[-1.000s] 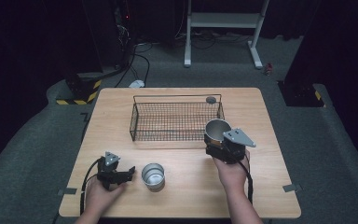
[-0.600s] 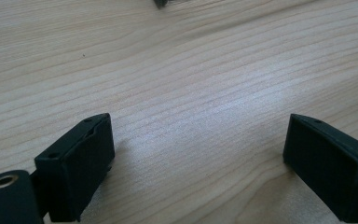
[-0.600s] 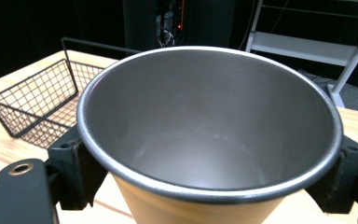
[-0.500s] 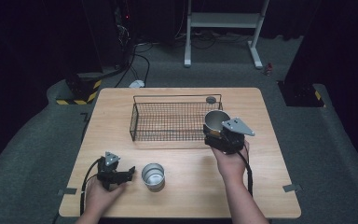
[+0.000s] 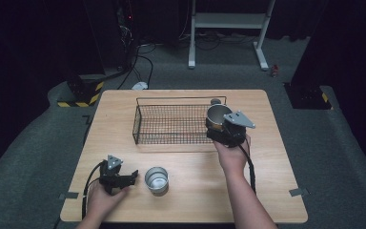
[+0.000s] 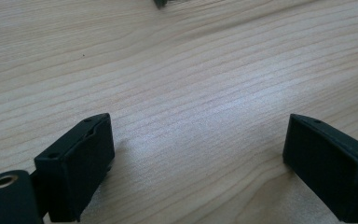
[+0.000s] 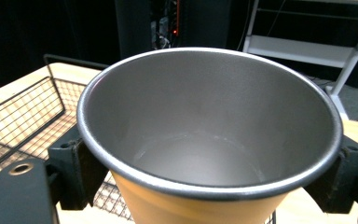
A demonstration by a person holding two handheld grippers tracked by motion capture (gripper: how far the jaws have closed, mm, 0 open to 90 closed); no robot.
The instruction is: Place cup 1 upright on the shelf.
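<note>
Steel cup (image 7: 209, 135) clamped between the two black jaws of the right gripper (image 7: 209, 182), one jaw on each side just under the rim, mouth up, inside bare and dull grey. Same cup (image 5: 218, 116) held in the high view above the right end of the basket (image 5: 171, 125), off the table (image 5: 267, 191), with the right gripper (image 5: 221, 129) and its grey plate just behind it. Two jaws of the left gripper (image 6: 198, 158) parted wide over bare wood, nothing between them, pads low near the grain. Left gripper (image 5: 132, 175) resting at the near left of the table, jaws turned toward a second cup (image 5: 157, 180) just beside them, apart from it. Two cups counted, both steel, both upright and open upward. One wire basket, black, rectangular, lying across the far middle of the table, its mesh floor showing wood beneath. One small round grey thing (image 5: 215, 101) at the basket's far right corner, too small to identify. Two hands, one per gripper, coming in from the near edge, a cable trailing from each. Beyond the table, grey floor, a white frame (image 5: 228, 21), yellow-black tape (image 5: 78, 102). Basket rim between held cup and basket floor.
</note>
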